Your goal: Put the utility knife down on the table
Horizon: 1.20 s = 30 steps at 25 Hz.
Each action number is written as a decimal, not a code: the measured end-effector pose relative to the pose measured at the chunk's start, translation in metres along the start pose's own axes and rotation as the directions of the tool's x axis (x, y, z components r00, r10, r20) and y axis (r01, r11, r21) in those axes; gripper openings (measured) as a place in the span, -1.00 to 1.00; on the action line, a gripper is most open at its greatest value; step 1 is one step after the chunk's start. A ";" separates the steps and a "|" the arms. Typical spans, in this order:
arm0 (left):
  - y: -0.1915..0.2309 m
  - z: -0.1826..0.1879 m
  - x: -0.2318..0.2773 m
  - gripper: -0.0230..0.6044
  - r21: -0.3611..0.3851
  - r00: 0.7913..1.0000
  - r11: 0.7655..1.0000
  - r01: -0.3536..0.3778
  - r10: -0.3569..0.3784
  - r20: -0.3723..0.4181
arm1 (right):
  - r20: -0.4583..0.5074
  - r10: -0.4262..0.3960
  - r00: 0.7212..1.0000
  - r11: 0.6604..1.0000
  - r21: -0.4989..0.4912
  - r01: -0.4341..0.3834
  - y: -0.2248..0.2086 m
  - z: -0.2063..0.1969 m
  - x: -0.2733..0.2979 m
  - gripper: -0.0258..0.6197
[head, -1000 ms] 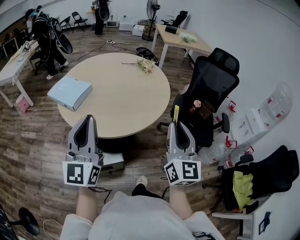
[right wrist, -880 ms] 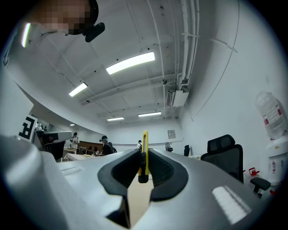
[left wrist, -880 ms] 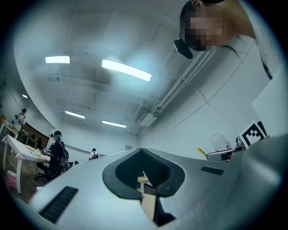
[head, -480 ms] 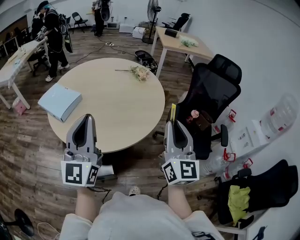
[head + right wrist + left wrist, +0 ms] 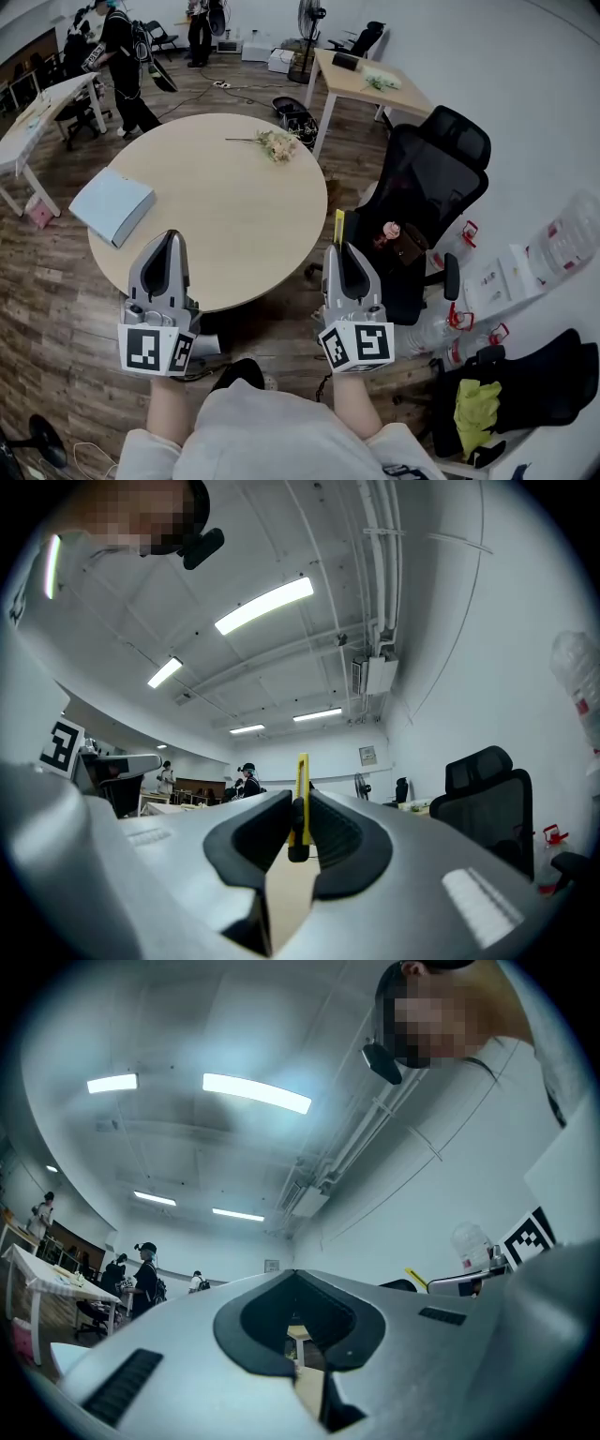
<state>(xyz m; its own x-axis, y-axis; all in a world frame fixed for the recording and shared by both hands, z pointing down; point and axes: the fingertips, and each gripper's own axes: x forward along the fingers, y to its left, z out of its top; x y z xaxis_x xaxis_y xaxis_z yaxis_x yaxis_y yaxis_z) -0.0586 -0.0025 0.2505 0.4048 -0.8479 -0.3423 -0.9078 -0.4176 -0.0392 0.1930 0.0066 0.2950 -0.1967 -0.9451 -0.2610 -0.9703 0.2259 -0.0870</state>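
Observation:
A slim yellow utility knife (image 5: 338,226) (image 5: 301,803) stands upright between the jaws of my right gripper (image 5: 339,249) (image 5: 298,844), which is shut on it. The knife's tip pokes out beyond the jaws, just off the right edge of the round light-wood table (image 5: 216,202). My left gripper (image 5: 167,246) (image 5: 298,1340) hovers over the table's near edge with its jaws closed and nothing between them.
On the table lie a pale blue box (image 5: 112,204) at the left and a small flower sprig (image 5: 275,143) at the far side. A black office chair (image 5: 427,197) stands right of the table. People (image 5: 122,56) move at the far left by white desks (image 5: 37,108).
The view has shifted, so the table sits further left in the frame and both grippers are a little lower. The knife stays held in the right gripper.

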 end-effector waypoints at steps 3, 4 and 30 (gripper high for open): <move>-0.004 -0.008 0.013 -0.90 0.001 1.000 1.000 0.012 -0.012 -0.010 | -0.011 -0.006 1.000 1.000 0.020 0.006 -0.009 -0.007 0.007 -0.71; -0.005 -0.010 0.019 -0.90 0.001 1.000 1.000 0.016 -0.016 -0.013 | -0.014 -0.007 1.000 1.000 0.021 0.007 -0.013 -0.009 0.011 -0.71; 0.089 -0.080 0.212 -0.90 -0.016 0.999 0.999 0.033 -0.033 -0.003 | -0.028 -0.003 1.000 1.000 0.027 0.004 -0.059 -0.058 0.230 -0.71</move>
<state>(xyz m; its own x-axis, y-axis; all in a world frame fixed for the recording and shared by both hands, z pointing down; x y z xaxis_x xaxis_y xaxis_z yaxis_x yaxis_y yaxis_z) -0.0446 -0.2449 0.2494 0.4353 -0.8345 -0.3378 -0.8919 -0.4509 -0.0353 0.1970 -0.2380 0.2963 -0.1978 -0.9519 -0.2340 -0.9667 0.2289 -0.1143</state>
